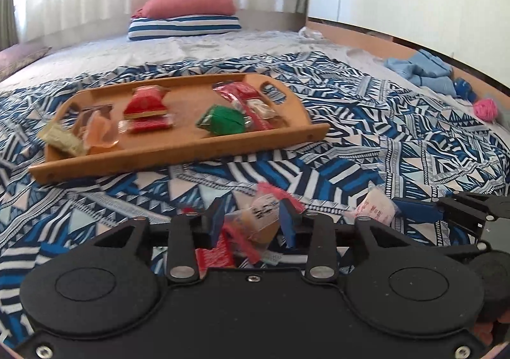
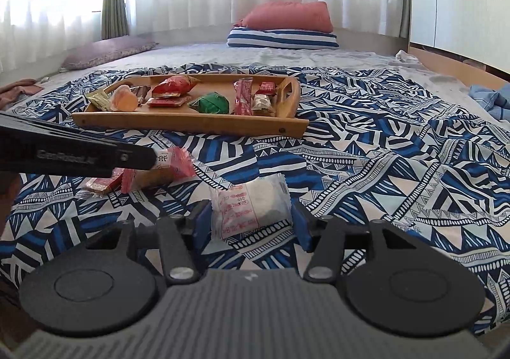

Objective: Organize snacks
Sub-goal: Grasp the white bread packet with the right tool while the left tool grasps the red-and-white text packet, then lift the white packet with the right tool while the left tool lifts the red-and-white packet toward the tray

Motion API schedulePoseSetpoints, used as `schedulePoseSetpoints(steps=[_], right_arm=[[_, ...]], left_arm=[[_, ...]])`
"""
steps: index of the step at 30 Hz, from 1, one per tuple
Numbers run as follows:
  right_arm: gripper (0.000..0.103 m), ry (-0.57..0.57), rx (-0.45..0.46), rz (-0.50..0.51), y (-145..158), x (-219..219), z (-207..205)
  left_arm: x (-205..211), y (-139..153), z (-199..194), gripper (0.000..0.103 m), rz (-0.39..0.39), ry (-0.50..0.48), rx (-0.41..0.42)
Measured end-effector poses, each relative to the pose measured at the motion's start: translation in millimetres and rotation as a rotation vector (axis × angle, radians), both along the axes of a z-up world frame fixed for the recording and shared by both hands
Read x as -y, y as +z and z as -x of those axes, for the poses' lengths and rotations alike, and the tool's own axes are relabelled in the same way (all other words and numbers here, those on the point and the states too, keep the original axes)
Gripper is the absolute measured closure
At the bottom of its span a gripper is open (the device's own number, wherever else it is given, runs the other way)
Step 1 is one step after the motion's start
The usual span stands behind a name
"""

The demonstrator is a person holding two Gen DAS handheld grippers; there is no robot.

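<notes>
Snacks in small wrappers are the things to be sorted, and most of them already lie in the wooden tray [image 2: 191,123] on the patterned bedspread [image 2: 382,168]. Three are not yet in it. One white packet [image 2: 251,209] lies flat on the bedspread directly between the blue fingers of the right gripper [image 2: 251,225]. The jaws stand on both sides of it, but the pads do not seem to press on the wrapper, so this gripper is open around it. A pink-edged packet [image 1: 258,218] with a brown biscuit inside sits between the fingers of the left gripper [image 1: 251,225]. The picture is blurred there, and it is not possible to say if the pads pinch it or only stand beside it. A small red packet [image 2: 102,183] lies on the bedspread just beside it.

These packets look very light, and the film is thin, smooth and probably slippery. The contents are likely brittle, so a strong squeeze could break them. The soft bedspread gives under a push, which makes it harder to slide a finger below a packet. The best place to hold the white packet seems to be across its short width, at the thicker middle, or on a crimped end seam. A gentle closing should be enough for such a small weight.
</notes>
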State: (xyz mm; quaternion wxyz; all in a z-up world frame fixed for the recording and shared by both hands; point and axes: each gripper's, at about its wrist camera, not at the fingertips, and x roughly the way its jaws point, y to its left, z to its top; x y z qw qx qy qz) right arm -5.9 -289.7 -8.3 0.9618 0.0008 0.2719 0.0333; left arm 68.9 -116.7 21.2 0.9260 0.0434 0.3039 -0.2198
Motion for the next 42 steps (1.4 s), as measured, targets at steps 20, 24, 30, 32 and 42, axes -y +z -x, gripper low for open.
schedulePoseSetpoints(steps=[20, 24, 30, 32, 42], right_arm=[[0.041, 0.003, 0.003, -0.001, -2, -3, -2], [0.040, 0.003, 0.003, -0.004, -3, -2, -2], [0.039, 0.004, 0.004, -0.004, -3, -2, -2], [0.039, 0.004, 0.003, -0.004, -3, -2, -2], [0.041, 0.002, 0.003, -0.008, -3, -3, -4]], left_arm=[[-14, -3, 17, 0.078, -0.017, 0.242, 0.051], [-10, -3, 13, 0.059, -0.024, 0.275, 0.067], [-6, -17, 4, 0.053, -0.048, 0.285, -0.022], [-6, -19, 0, 0.054, -0.055, 0.288, -0.043], [-15, -18, -4, 0.072, -0.016, 0.255, -0.086]])
